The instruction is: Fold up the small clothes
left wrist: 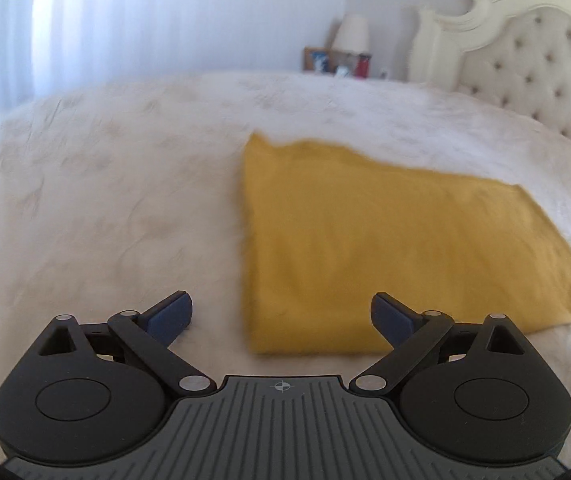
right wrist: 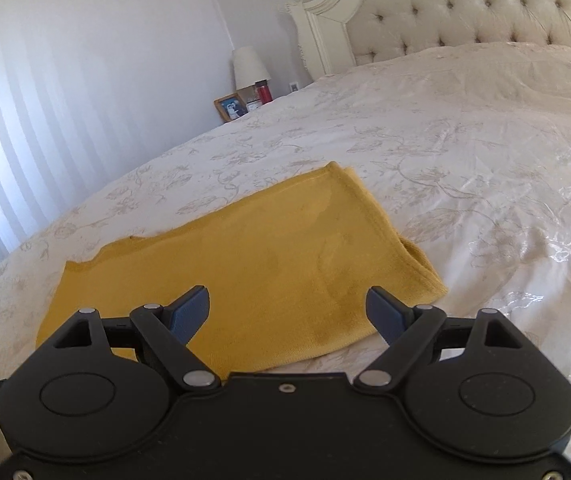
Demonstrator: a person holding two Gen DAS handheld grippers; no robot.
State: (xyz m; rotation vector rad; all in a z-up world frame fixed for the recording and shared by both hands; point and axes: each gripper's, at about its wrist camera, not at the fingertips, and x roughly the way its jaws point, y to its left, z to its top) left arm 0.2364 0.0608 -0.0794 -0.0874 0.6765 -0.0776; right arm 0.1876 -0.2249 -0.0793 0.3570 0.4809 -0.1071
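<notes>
On bedspread (right wrist: 465,128): folded yellow garment (right wrist: 245,264) (flat); both tools spread, empty.

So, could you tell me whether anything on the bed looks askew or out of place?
Nothing much stands out. The yellow garment lies folded flat on the bedspread; only its far edge is slightly uneven, with a small notch. Both the left claw and right claw are open and empty.

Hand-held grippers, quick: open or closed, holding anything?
Left hand-held gripper: open, holding nothing.
Right hand-held gripper: open, empty, above the yellow garment.
</notes>
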